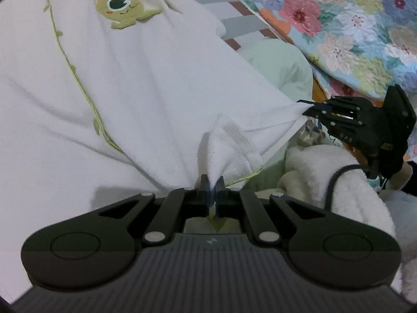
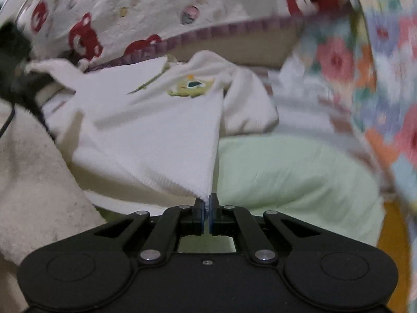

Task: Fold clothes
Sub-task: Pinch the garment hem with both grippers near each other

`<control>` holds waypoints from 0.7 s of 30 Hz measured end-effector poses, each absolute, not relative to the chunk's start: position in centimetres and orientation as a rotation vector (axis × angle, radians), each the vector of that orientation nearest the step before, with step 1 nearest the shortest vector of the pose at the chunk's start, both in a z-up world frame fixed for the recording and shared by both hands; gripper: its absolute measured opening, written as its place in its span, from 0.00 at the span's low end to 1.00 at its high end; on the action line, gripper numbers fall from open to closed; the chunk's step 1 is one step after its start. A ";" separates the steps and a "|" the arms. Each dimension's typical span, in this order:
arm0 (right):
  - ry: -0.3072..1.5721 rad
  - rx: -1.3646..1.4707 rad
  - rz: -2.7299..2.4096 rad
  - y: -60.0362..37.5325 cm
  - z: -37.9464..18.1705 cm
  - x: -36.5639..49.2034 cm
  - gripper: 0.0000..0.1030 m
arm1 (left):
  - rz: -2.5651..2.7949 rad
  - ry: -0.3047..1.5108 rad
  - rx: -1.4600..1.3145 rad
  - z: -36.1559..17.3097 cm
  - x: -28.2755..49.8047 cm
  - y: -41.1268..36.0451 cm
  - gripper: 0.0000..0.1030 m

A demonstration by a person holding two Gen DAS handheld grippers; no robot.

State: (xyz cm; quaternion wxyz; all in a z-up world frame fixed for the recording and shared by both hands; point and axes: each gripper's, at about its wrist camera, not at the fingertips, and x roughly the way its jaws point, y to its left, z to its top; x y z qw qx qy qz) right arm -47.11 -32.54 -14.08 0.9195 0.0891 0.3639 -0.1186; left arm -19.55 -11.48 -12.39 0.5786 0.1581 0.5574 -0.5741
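My L gripper is clenched on a bunched hem corner of the white garment. My R gripper is clamped on another corner of it, cloth taut between the two. Garment lies over a pale green cloth w/ a fluffy cream blanket beside it. Green monster patch sits on the far part of the garment. Beyond: floral quilt and a red-bear print fabric. R view blurred at edges.

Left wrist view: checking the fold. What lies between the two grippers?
A taut hem of the white garment spans from the left gripper to the right gripper; nothing else lies between them in that view.
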 end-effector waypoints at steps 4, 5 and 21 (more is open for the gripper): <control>0.787 0.179 -0.219 -32.6 -14.6 -46.9 0.02 | -1.331 1.334 0.399 -12.3 -19.5 -11.5 0.05; 0.797 0.178 -0.213 -32.6 -14.8 -46.8 0.02 | -1.329 1.341 0.415 -12.2 -19.6 -11.6 0.06; 0.828 0.207 -0.187 -32.1 -15.2 -47.1 0.03 | -1.303 1.096 0.336 -5.8 -17.2 -9.9 0.47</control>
